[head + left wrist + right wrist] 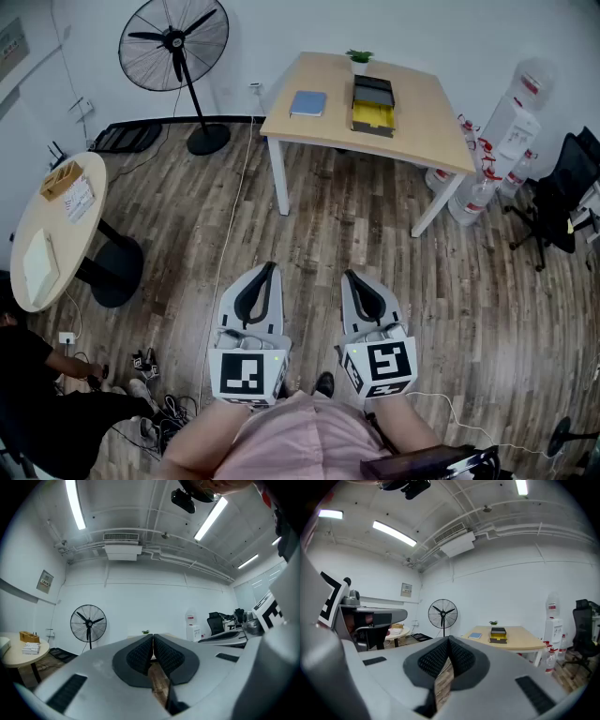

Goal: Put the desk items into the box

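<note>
Head view, left gripper [271, 269], right gripper [350, 277], jaws clenched, empty; box [372, 129] contents indistinct

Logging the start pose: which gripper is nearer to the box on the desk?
Right, narrowly. The right gripper is over the floor, well short of the desk, with the box ahead and slightly to its right; the left gripper sits beside it, farther left.
</note>
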